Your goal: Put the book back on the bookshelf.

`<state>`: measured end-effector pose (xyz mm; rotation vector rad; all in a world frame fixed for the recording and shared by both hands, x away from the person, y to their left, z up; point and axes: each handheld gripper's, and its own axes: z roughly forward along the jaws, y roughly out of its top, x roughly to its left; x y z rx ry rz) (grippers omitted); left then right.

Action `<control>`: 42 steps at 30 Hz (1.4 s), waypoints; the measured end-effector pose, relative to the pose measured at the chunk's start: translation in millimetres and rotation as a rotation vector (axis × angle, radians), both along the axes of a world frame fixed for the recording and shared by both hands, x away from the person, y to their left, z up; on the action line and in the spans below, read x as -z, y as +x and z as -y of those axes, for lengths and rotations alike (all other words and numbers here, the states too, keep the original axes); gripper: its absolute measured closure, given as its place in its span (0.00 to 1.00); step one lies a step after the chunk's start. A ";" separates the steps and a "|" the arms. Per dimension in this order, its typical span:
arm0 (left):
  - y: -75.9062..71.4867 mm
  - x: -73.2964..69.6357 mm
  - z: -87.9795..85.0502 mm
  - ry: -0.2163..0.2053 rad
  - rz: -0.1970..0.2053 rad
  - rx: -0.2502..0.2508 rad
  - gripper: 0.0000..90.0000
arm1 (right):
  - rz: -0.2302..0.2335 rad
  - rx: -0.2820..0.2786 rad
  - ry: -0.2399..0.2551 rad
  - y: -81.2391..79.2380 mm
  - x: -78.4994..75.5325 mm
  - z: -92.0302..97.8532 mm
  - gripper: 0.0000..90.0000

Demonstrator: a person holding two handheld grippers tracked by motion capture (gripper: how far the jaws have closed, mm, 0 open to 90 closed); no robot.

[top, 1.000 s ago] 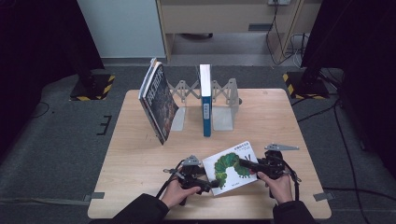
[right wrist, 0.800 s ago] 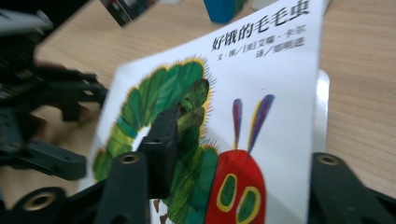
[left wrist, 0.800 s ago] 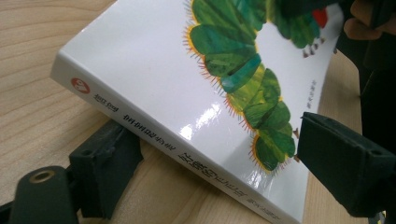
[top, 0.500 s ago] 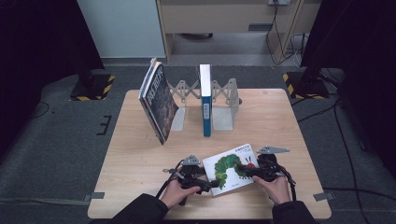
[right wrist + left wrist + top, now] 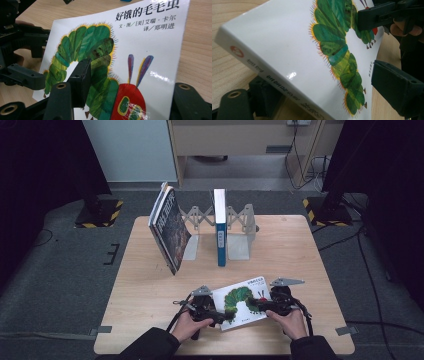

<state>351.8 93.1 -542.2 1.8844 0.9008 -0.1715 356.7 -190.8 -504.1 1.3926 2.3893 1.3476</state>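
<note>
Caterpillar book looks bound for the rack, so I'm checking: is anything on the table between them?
Nothing visible. The table between the caterpillar book and the rack is bare. A blue book stands upright in the rack; a dark book leans at its left end.

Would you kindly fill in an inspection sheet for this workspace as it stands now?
Surface: wooden table, bare around the work.
Job's things: caterpillar picture book, near front edge.
Clutter: dark book leaning, blue-spined book upright in folding bookend rack.
Grippers: left tool clamps the book's spine edge; right tool has just been opening, its jaws astride the book.
Cables: several on the floor behind.
Surroundings: grey floor, cabinet behind.
</note>
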 end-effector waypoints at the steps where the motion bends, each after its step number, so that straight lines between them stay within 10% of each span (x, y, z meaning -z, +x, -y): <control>1: 0.0 0.0 -0.1 0.000 0.000 -0.003 0.14 | 0.004 -0.005 0.002 -0.1 0.0 -0.6 0.49; 13: -0.6 -1.2 -2.7 0.037 0.019 -0.046 0.25 | 0.025 -0.036 -0.038 -1.6 -2.4 -8.5 0.33; 19: -0.5 -1.7 -3.3 0.053 0.028 -0.050 0.30 | 0.073 0.048 -0.050 -0.1 -5.8 3.6 0.29; 31: 0.3 -1.5 -4.7 0.049 0.021 -0.053 0.32 | -0.051 0.062 -0.121 2.3 8.7 10.3 0.40; 42: -0.1 -1.4 -4.5 0.043 0.016 -0.034 0.33 | -0.005 0.054 -0.100 1.0 6.8 6.6 0.53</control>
